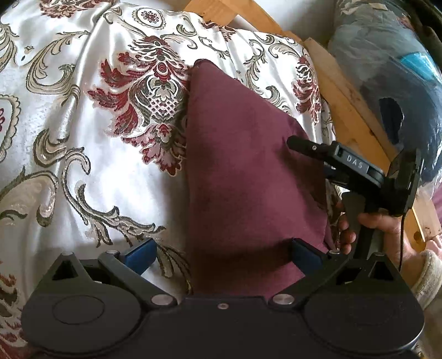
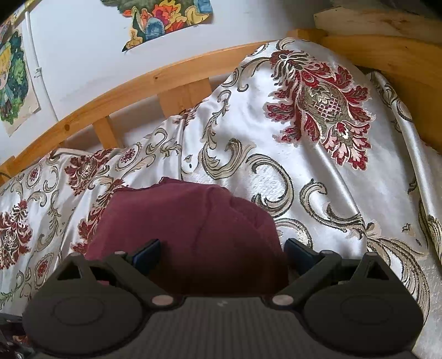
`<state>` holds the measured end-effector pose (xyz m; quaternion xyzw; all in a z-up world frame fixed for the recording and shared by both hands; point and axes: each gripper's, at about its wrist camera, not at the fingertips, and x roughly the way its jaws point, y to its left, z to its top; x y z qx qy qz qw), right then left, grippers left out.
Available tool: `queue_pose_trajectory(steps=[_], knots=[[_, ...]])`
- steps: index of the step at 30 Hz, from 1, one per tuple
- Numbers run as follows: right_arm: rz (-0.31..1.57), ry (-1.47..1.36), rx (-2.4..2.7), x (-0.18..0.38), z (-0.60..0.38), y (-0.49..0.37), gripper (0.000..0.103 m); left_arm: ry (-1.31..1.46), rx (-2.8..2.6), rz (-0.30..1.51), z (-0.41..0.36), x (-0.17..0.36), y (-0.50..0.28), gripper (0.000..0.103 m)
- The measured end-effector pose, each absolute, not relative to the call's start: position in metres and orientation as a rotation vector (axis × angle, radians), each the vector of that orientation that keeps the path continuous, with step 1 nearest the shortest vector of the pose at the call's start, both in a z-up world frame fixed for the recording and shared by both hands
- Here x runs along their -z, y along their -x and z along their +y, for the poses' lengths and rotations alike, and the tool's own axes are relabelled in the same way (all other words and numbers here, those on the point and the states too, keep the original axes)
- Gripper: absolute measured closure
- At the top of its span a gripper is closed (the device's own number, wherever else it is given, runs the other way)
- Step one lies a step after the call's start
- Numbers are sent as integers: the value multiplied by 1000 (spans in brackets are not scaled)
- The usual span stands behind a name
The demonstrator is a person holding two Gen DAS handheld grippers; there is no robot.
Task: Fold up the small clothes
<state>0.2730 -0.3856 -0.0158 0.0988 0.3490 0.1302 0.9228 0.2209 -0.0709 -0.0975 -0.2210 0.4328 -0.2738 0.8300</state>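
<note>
A shiny white bedspread with red flowers covers the bed. A wooden bed frame stands against a white wall. Bright pictures, maybe paper, hang there.

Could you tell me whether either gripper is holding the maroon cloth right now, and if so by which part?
Neither holds it. The left gripper and right gripper are both open over the maroon cloth.

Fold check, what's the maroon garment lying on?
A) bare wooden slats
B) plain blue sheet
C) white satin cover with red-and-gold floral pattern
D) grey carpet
C: the maroon garment rests on the white floral satin cover; the wooden bed frame only edges it.
</note>
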Motion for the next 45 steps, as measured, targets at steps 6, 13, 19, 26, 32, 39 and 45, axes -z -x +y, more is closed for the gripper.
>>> queue_pose_trajectory(steps=[6, 13, 19, 26, 32, 39, 45], knots=[[717, -196, -270, 17, -381, -269, 5, 421, 568, 908, -76, 95, -217, 1], [716, -189, -273, 17, -379, -269, 4, 430, 579, 909, -77, 95, -217, 1], [716, -175, -266, 17, -375, -274, 4, 418, 584, 905, -81, 98, -217, 1], [718, -172, -269, 17, -368, -275, 3, 410, 579, 900, -82, 97, -216, 1], [727, -170, -275, 17, -368, -278, 0, 407, 580, 901, -81, 97, -216, 1], [739, -150, -279, 20, -366, -280, 0, 409, 579, 903, -81, 98, -216, 1], [741, -137, -276, 21, -367, -280, 0, 403, 579, 900, -81, 98, -216, 1]])
